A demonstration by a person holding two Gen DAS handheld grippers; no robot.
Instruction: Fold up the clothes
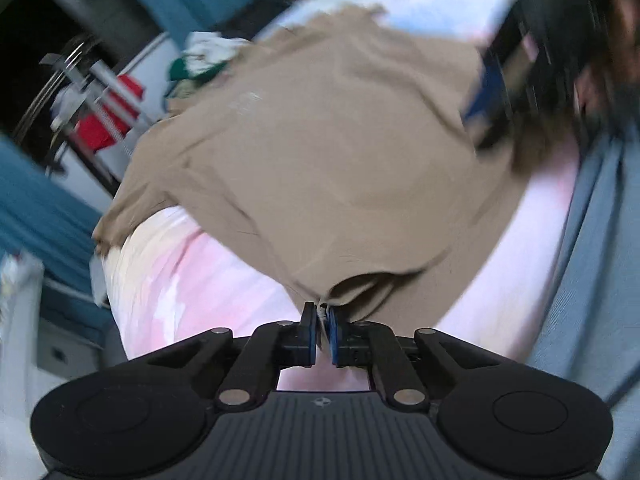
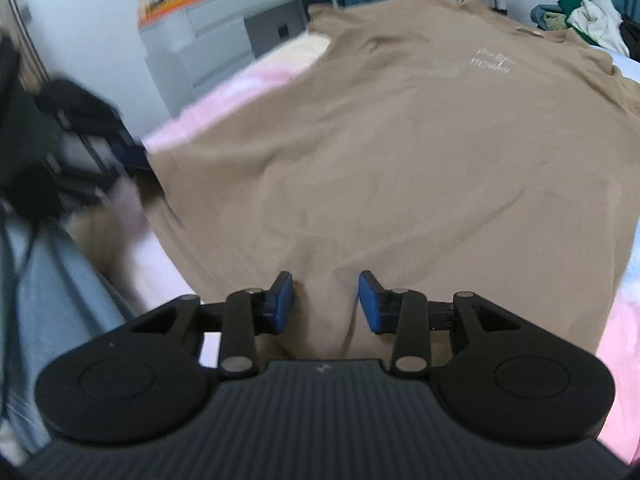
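A tan T-shirt point(image 1: 332, 148) lies spread on a pink and white bed cover point(image 1: 192, 280), small white print on its chest point(image 2: 491, 62). My left gripper point(image 1: 322, 314) is shut on the shirt's near hem, a pinch of cloth between its blue pads. My right gripper point(image 2: 325, 300) stands open over the near edge of the tan T-shirt point(image 2: 400, 160), with a low ridge of cloth lying between the pads, untouched. In the right wrist view the left gripper point(image 2: 120, 148) appears blurred at the shirt's left corner. The right gripper point(image 1: 496, 92) shows blurred at the upper right of the left wrist view.
A heap of white and green clothes point(image 2: 588, 24) lies past the shirt's collar. A red garment point(image 1: 108, 120) hangs on a rack beside the bed. Grey drawers point(image 2: 216, 40) stand by the wall. Blue-grey fabric point(image 1: 592, 264) covers the near side, teal curtains point(image 1: 36, 208) behind.
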